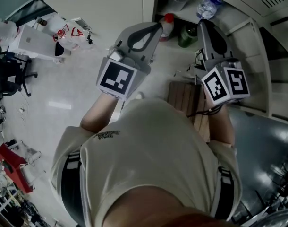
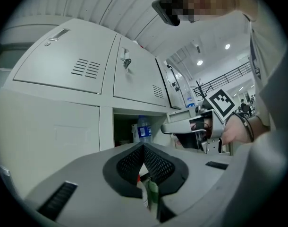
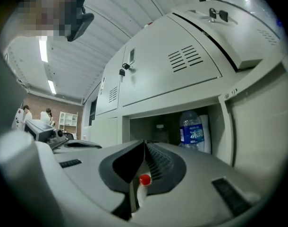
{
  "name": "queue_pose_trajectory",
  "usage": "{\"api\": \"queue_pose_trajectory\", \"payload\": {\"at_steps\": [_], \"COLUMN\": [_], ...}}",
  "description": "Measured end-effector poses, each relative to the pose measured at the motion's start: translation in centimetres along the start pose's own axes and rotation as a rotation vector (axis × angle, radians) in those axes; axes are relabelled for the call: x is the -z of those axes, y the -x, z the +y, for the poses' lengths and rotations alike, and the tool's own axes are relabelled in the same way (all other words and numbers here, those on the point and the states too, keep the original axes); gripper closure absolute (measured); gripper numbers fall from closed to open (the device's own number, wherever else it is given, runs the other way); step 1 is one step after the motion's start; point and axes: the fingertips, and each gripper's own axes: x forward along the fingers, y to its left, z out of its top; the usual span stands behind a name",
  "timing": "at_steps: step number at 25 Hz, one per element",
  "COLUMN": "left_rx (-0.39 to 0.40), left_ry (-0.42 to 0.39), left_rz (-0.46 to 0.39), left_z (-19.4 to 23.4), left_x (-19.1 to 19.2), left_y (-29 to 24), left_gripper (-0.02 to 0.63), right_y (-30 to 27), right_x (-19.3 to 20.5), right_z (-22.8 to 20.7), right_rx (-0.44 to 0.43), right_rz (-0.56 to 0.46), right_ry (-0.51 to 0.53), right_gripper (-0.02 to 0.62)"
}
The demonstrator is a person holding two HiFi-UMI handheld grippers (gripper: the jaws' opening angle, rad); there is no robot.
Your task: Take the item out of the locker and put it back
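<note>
Faces the locker (image 3: 172,109), with one compartment open below the shut doors. Holds the left gripper (image 1: 158,26) level just short of the opening, pressed together and pinching nothing. Holds the right gripper (image 1: 203,23) alongside at much the same height, likewise pressed together and empty. Finds three things inside the compartment: a water bottle (image 3: 195,131) with a blue label, upright near the right wall; a white bottle (image 1: 167,25) with a red cap; and a dark green jar (image 1: 186,36) just beside that. Cannot tell from the task sentence which of these counts as the item. Shows nothing lifted out, nothing carried, nothing set down outside the locker. Looks to be at one end of the job: either not yet started, with the reach, the grasp, the withdrawal and the return all left to do, or finished, with the item back on its shelf. Cannot settle which from these views. Would need, for any start, to spread a gripper before reaching in.
</note>
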Motion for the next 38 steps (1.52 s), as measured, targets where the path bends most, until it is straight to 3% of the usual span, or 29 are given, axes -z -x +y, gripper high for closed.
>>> {"api": "queue_pose_trajectory", "payload": {"at_steps": [9, 17, 38], "left_rx": [0.01, 0.037, 0.05], "left_ry": [0.024, 0.045, 0.056], "left_rz": [0.038, 0.098, 0.105], "left_z": [-0.9, -2.6, -3.7], "left_x": [1.7, 5.1, 5.2], "left_y": [1.4, 1.8, 1.6], "left_gripper": [0.592, 0.593, 0.594], "right_y": [2.9, 4.2, 4.6], "right_x": [2.6, 6.4, 6.7], "right_z": [1.7, 2.5, 3.1], "right_rx": [-0.029, -0.033, -0.053], "right_rz": [0.071, 0.124, 0.133], "right_ry": [0.024, -0.048, 0.007], "right_gripper": [0.591, 0.592, 0.595]}}
